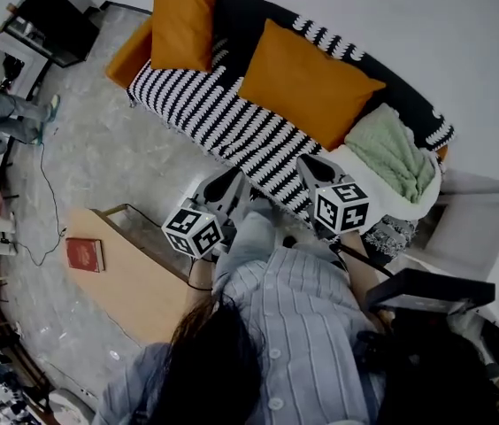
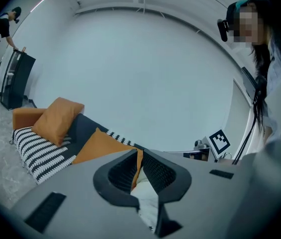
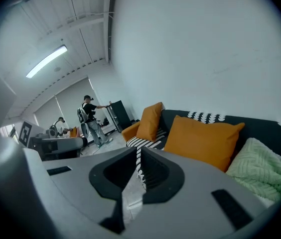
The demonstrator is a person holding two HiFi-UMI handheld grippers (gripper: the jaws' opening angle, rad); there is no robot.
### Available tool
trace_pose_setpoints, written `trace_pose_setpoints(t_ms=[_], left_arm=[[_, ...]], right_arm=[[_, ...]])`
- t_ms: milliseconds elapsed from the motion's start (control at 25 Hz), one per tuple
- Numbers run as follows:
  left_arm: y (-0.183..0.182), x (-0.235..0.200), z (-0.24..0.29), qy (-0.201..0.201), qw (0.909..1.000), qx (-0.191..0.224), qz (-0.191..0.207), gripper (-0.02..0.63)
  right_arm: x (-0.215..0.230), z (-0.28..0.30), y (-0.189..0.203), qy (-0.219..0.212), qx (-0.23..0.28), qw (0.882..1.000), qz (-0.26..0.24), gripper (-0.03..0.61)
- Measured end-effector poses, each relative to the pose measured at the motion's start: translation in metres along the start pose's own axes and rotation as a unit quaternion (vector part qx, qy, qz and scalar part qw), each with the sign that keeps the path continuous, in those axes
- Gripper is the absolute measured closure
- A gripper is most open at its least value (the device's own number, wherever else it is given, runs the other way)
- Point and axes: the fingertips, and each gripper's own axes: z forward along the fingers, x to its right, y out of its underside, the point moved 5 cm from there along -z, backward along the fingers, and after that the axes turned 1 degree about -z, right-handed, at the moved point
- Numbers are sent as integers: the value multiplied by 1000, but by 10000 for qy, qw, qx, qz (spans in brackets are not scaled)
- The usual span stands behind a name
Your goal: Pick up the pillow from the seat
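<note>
Orange pillow (image 1: 307,82) propped on the striped seat (image 1: 205,113) against the backrest, long axis along the sofa. Far side of both claws, not yet touched. Right gripper (image 1: 316,165) nearer, almost straight below it; left gripper (image 1: 234,182) further left. Both pairs of jaws pressed together, empty.

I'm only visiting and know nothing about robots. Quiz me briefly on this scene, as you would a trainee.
1. How many orange square fabric pillows rest on the black-and-white striped sofa?
2. True or false: the fingers of the left gripper are clamped on a pillow.
3. What lies at the sofa's right end in the head view? A) pale green knitted blanket B) red book C) cat
Key: 1) two; 2) false, they are shut on nothing; 3) A.
</note>
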Motion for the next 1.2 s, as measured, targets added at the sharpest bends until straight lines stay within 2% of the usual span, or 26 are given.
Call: trace_pose_setpoints(t_ms=[280, 640, 1200], left_arm=[[-37, -59, 22, 88, 9999, 23, -120, 587], [-72, -128, 63, 412, 9987, -143, -278, 586], [-97, -185, 142, 987, 9927, -690, -28, 585]], right_arm=[[-3, 58, -32, 127, -142, 9998, -48, 543], [-3, 121, -59, 341, -338, 9987, -158, 543], [42, 149, -75, 1288, -124, 9909, 380, 543]])
